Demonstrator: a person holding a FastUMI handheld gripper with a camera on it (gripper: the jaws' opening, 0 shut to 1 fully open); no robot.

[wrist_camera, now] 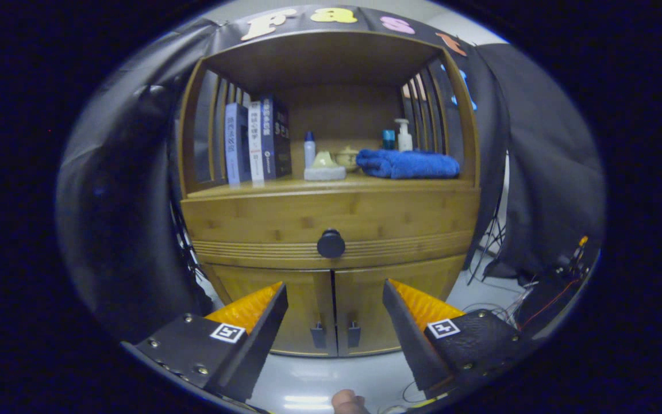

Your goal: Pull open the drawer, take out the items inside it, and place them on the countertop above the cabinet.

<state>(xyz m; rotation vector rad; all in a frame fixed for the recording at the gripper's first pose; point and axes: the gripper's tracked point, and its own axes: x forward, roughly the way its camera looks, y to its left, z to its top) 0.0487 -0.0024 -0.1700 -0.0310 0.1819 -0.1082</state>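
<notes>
Bamboo-coloured wood fills what I see ahead: a cabinet (331,218) with its drawer (331,221) sitting flush and closed, a round dark knob (331,243) at the middle of its front, and two small doors (334,313) below. My gripper (334,299) is spread wide with nothing between the fingers, held well back from the cabinet, the knob beyond and above the gap. On the countertop (285,185) above the drawer stand some books (256,144), a small bottle (309,148), a pale soap-like piece on a dish (324,167), a little pot (347,158), a pump bottle (404,135) and a folded blue towel (408,164). Whatever the drawer holds is hidden. A shut drawer with things already on top fits either a drawer yet to be emptied or one emptied and pushed back; I cannot tell which. If it is to be opened, the fingers must line up on the knob and close round it squarely before any straight pull. The book spines carry writing, too small and blurred to read.
</notes>
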